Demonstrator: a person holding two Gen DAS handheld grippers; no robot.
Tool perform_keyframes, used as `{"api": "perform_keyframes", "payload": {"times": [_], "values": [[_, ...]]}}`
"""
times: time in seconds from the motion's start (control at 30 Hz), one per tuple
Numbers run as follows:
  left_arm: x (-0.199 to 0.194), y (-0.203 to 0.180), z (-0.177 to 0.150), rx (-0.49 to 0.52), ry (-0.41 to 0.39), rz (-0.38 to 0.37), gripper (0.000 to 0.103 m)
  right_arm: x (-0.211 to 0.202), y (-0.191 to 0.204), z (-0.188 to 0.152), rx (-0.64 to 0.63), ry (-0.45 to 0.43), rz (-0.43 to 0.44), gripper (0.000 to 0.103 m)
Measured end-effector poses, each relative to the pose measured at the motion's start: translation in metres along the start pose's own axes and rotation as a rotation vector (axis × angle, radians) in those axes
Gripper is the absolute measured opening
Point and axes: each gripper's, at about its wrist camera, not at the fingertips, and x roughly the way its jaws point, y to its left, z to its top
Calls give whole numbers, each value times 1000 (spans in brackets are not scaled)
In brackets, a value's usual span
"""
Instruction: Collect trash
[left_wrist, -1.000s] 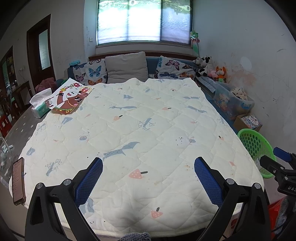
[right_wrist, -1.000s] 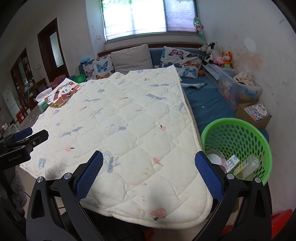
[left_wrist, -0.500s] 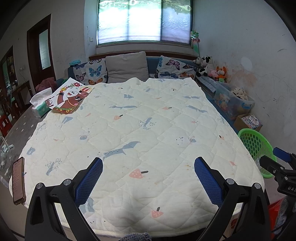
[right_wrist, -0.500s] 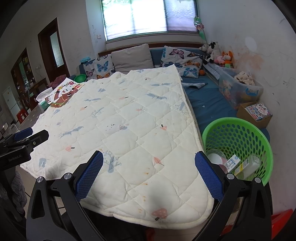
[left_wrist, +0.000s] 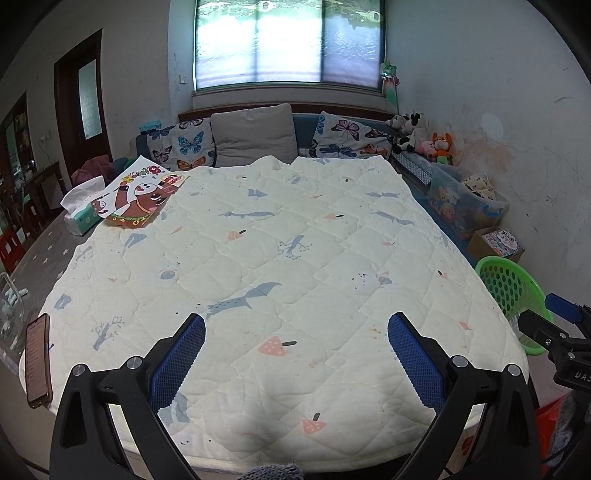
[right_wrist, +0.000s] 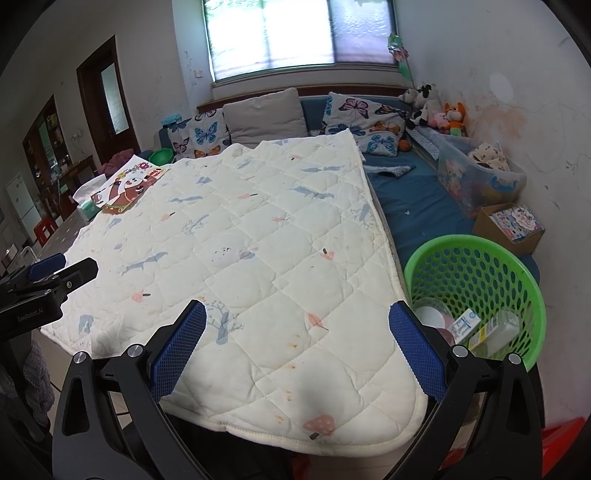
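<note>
A green mesh basket (right_wrist: 476, 258) stands on the floor at the right of a quilt-covered table (right_wrist: 258, 240). Inside it lie a clear plastic cup (right_wrist: 432, 317), a small white carton (right_wrist: 463, 325) and a clear bottle (right_wrist: 498, 332). The same basket (left_wrist: 513, 291) peeks out at the right edge of the left wrist view. My left gripper (left_wrist: 295, 358) hangs open over the quilt's near edge, holding nothing. My right gripper (right_wrist: 297, 354) is open too, over the quilt's near right corner, just left of the basket. Each gripper shows at the side of the other's view.
On the quilt's far left lie a cartoon picture sheet (left_wrist: 142, 195) and a tissue pack (left_wrist: 83, 214). A phone (left_wrist: 37, 360) rests at the near left edge. Behind are butterfly cushions (left_wrist: 184, 146), plush toys (left_wrist: 424, 138), a clear storage bin (right_wrist: 476, 173) and a cardboard box (right_wrist: 513, 225).
Both views have shifted very slightly; the grippers stay open and empty, and nothing on the quilt or in the basket has moved.
</note>
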Motion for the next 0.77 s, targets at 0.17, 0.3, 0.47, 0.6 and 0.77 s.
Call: {"api": "perform_keyframes", "payload": {"times": [0.17, 0.3, 0.47, 0.6, 0.77], "values": [[0, 0, 1, -1, 2, -3, 96, 0, 0, 1, 1, -2, 4, 99], [0, 0, -1, 1, -8, 8, 96, 0, 0, 0, 0, -1, 8, 99], [1, -1, 0, 3, -10, 15, 96, 2, -1, -1, 1, 2, 13, 99], [1, -2, 1, 1, -7, 20, 96, 3, -2, -1, 4, 2, 17, 99], [1, 1, 1, -7, -7, 27, 96, 4, -3, -1, 13, 4, 26, 99]]}}
